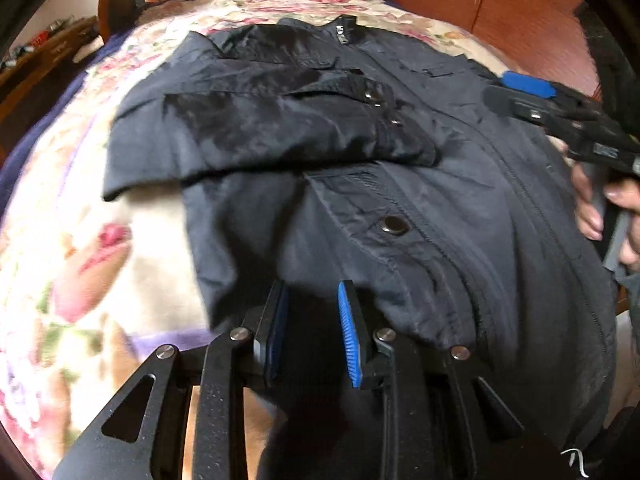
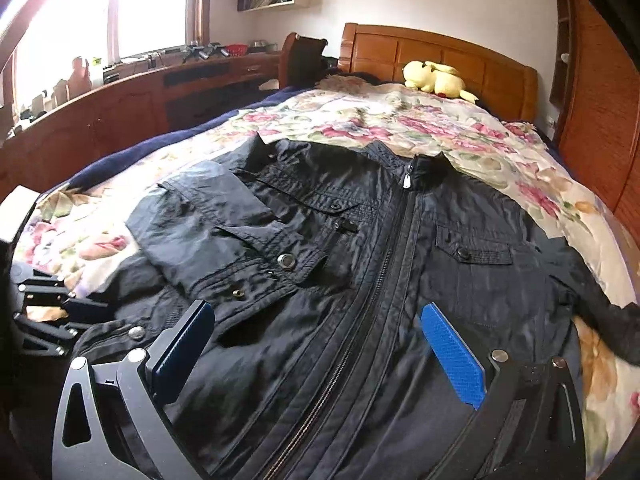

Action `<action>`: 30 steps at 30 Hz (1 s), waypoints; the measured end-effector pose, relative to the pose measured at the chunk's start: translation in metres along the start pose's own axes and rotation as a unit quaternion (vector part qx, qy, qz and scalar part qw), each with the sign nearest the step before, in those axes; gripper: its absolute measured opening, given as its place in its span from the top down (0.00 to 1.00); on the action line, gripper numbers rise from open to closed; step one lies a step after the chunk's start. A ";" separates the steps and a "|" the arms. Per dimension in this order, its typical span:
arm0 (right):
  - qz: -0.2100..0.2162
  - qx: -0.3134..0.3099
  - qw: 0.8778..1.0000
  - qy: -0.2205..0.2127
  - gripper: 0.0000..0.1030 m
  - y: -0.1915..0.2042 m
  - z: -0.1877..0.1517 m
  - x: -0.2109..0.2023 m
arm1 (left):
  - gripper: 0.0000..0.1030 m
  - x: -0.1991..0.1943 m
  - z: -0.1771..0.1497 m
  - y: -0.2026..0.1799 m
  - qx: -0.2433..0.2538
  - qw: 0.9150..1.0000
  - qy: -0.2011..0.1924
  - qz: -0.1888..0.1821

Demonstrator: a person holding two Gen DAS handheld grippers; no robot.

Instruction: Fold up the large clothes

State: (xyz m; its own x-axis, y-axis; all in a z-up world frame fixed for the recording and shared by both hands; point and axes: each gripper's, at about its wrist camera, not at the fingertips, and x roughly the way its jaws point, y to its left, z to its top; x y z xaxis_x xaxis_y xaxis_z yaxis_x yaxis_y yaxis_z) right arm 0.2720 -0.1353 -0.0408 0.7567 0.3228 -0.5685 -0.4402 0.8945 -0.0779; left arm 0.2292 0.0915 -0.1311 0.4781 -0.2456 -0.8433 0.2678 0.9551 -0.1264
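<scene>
A large black zip-front jacket (image 1: 400,184) lies face up on the bed; it also shows in the right wrist view (image 2: 400,240). Its left sleeve (image 2: 224,232) is folded across the chest. Its right sleeve (image 2: 600,300) still lies out to the side. My left gripper (image 1: 314,292) is partly open over the jacket's lower left hem, with dark fabric between its pads, not pinched. My right gripper (image 2: 316,316) is wide open and empty, low over the zipper near the hem. It also shows in the left wrist view (image 1: 516,92) at the right.
The bed carries a floral blanket (image 2: 400,120). A yellow plush toy (image 2: 436,80) lies by the wooden headboard (image 2: 440,52). A long wooden cabinet (image 2: 120,112) under the window runs along the left. Wooden wardrobe doors (image 2: 600,120) stand at the right.
</scene>
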 end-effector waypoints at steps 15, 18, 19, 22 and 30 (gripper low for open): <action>0.069 -0.016 0.996 0.051 0.47 -0.020 0.041 0.085 | 0.74 0.009 -0.003 -0.034 0.068 0.998 -0.005 0.003; 0.099 -0.012 0.992 0.071 0.55 -0.024 0.048 0.108 | 0.74 0.009 -0.006 -0.039 0.077 0.997 -0.010 0.007; 0.109 -0.014 0.991 0.078 0.55 -0.023 0.051 0.115 | 0.74 0.009 -0.007 -0.040 0.079 0.997 -0.010 0.008; 0.120 -0.011 0.986 0.114 0.55 -0.025 0.055 0.140 | 0.74 0.010 -0.006 -0.039 0.077 0.997 -0.012 -0.004; 0.146 -0.010 0.981 0.128 0.92 -0.032 0.051 0.156 | 0.74 0.006 -0.005 -0.039 0.079 0.997 -0.019 -0.004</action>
State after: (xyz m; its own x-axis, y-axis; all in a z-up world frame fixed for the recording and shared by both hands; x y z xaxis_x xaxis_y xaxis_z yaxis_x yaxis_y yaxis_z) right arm 0.4290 -0.0981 -0.0852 0.4510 0.4741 -0.7562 -0.6312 0.7684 0.1054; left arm 0.2171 0.0532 -0.1343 0.5054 -0.2622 -0.8221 0.3984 0.9160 -0.0473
